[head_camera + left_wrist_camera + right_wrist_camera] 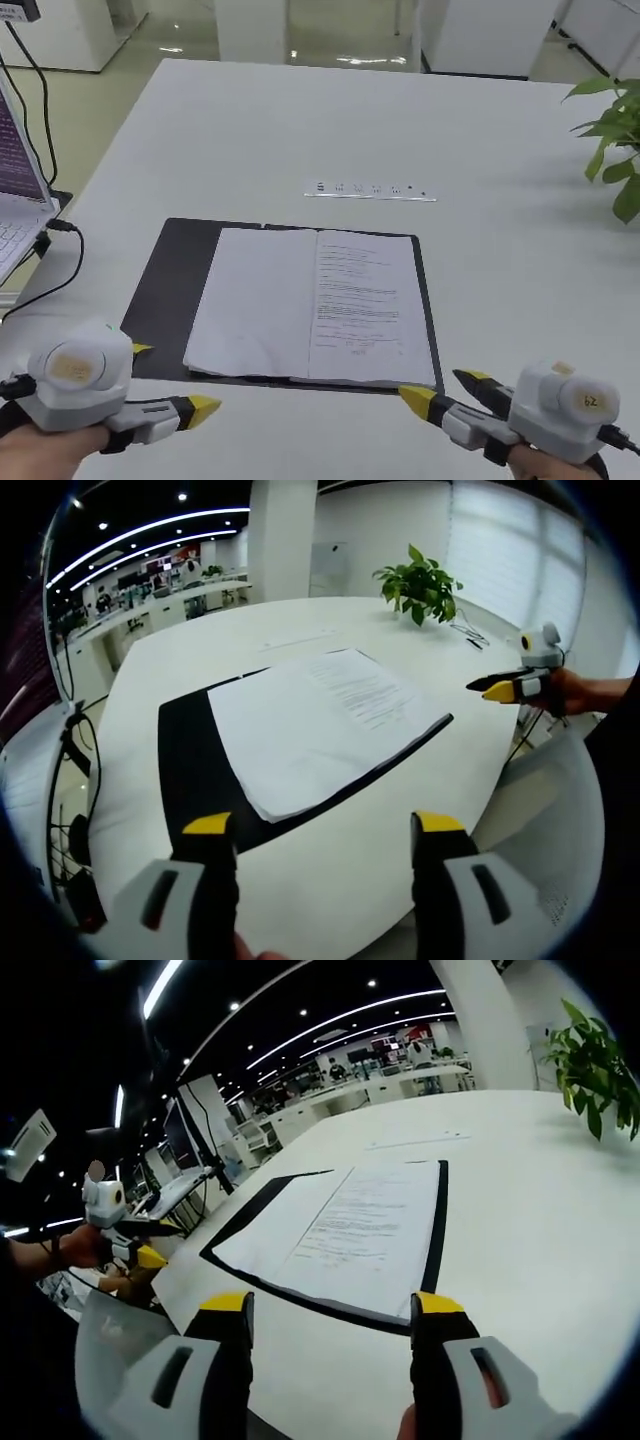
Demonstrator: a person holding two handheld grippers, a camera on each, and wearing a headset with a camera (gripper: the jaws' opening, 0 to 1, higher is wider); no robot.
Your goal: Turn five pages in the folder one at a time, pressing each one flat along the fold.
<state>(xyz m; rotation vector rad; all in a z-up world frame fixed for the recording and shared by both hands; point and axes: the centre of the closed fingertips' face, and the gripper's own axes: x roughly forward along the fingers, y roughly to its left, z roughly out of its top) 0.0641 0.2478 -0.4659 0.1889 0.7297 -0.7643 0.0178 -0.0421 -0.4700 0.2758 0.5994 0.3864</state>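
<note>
A black folder (165, 300) lies open on the white table, spine running away from me. Its left page (255, 300) is blank and the right page (365, 300) carries printed text. My left gripper (175, 378) hovers near the folder's front left corner, open and holding nothing. My right gripper (442, 386) hovers just off the front right corner, also open and holding nothing. In the left gripper view the jaws of the left gripper (322, 825) stand wide before the pages (310, 720). In the right gripper view the right gripper (331, 1303) faces the printed page (350, 1225).
A laptop (15, 190) with black cables (60, 260) sits at the table's left edge. A white socket strip (370, 190) lies beyond the folder. A potted plant (615, 140) stands at the right. The table's front edge runs under both grippers.
</note>
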